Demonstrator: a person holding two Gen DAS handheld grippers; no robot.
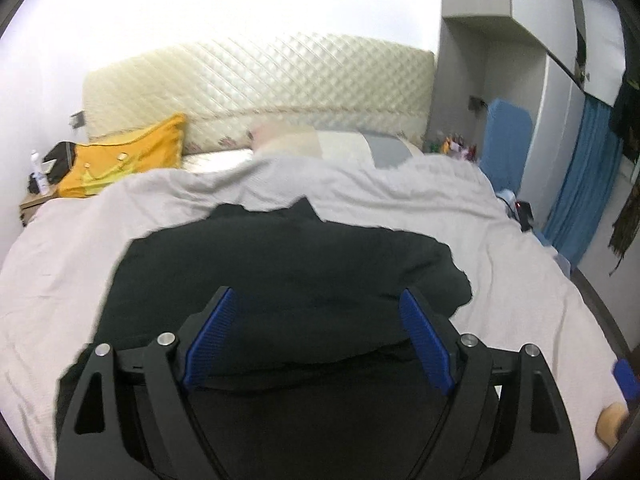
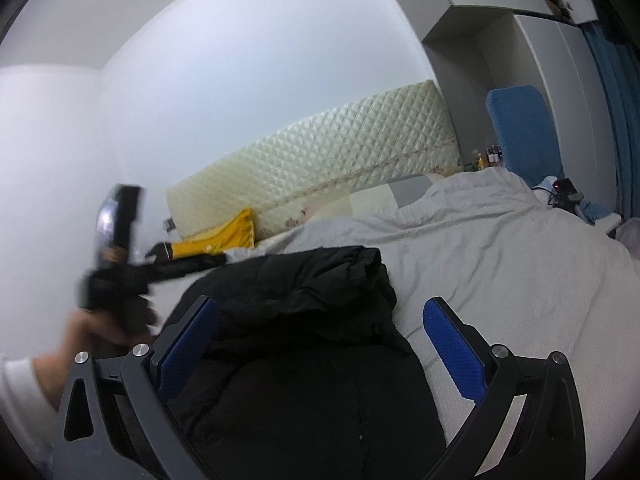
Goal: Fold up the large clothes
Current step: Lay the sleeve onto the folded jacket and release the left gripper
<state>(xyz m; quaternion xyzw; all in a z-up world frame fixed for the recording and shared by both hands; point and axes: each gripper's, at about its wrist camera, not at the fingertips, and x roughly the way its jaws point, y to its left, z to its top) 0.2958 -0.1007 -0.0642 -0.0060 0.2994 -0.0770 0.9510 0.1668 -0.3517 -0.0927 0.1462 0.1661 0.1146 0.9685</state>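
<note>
Black padded jacket (image 1: 280, 280) is seen from the left wrist view spread across the pale bedcover (image 1: 440, 208), well short of the quilted headboard (image 1: 260, 88), with the yellow cushion (image 1: 124, 160) lying between it and the headboard's left end. The left gripper (image 1: 316, 320) is held wide apart above the near part of the jacket, nothing being clasped between its blue pads (image 1: 208, 340); whether the pads touch the cloth cannot be told. A slip is judged likely if the jaws are brought together on the smooth outer shell alone, since only one layer would be taken and the bulk beneath would be left behind. From the right wrist view the jacket (image 2: 304, 344) is shown bunched, a thick fold being heaped on its side toward the headboard (image 2: 320, 156). The right gripper (image 2: 320, 340) is likewise spread wide and empty, one pad (image 2: 188, 340) being over the jacket and the other (image 2: 452, 352) over bare bedcover (image 2: 500, 248) beside the jacket's edge. The left hand (image 2: 104, 328) and its tool are blurred, away from the headboard. A crooked fold is judged probable if the heaped part is not flattened first, and the bedcover could be pinched along with the hem and dragged. An uneven lift by the two grippers is also expected to let the puffy filling spring back open.
</note>
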